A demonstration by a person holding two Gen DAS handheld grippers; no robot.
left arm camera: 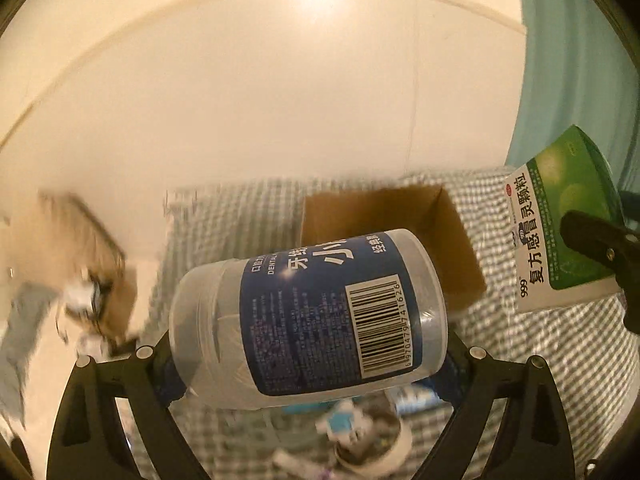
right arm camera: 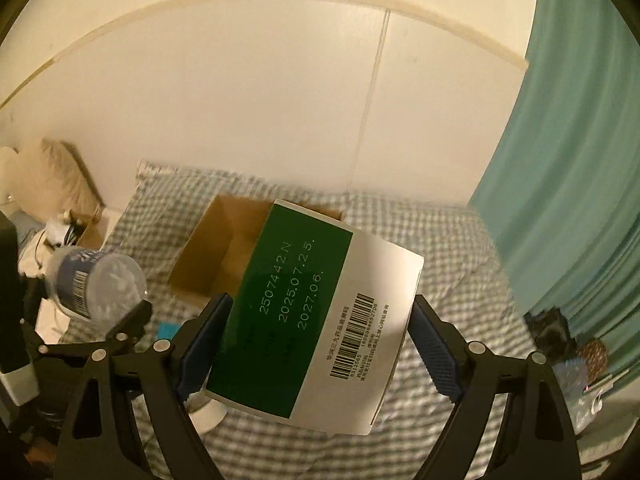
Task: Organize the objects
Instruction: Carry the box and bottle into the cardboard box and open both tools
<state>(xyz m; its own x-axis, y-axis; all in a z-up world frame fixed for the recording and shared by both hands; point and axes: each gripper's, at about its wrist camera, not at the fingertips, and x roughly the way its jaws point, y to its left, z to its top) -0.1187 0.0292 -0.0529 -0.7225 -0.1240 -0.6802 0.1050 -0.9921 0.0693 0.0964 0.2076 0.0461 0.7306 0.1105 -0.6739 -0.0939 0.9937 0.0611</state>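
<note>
My left gripper (left arm camera: 308,364) is shut on a clear plastic jar with a blue label and barcode (left arm camera: 312,316), held on its side above the checked bed. The jar also shows in the right wrist view (right arm camera: 96,284), at the left. My right gripper (right arm camera: 320,344) is shut on a green and white medicine box (right arm camera: 316,316), held above the bed. The box also shows in the left wrist view (left arm camera: 560,224), at the right. An open brown cardboard box (left arm camera: 404,232) lies on the bed beyond both grippers; it also shows in the right wrist view (right arm camera: 216,248).
A grey-checked bedspread (right arm camera: 440,248) covers the bed. A white bowl-like thing (left arm camera: 376,452) and small items lie below the jar. A teal curtain (right arm camera: 580,160) hangs at the right. Clutter sits on a bedside stand (right arm camera: 68,224) at the left. Dark items (right arm camera: 560,336) lie by the curtain.
</note>
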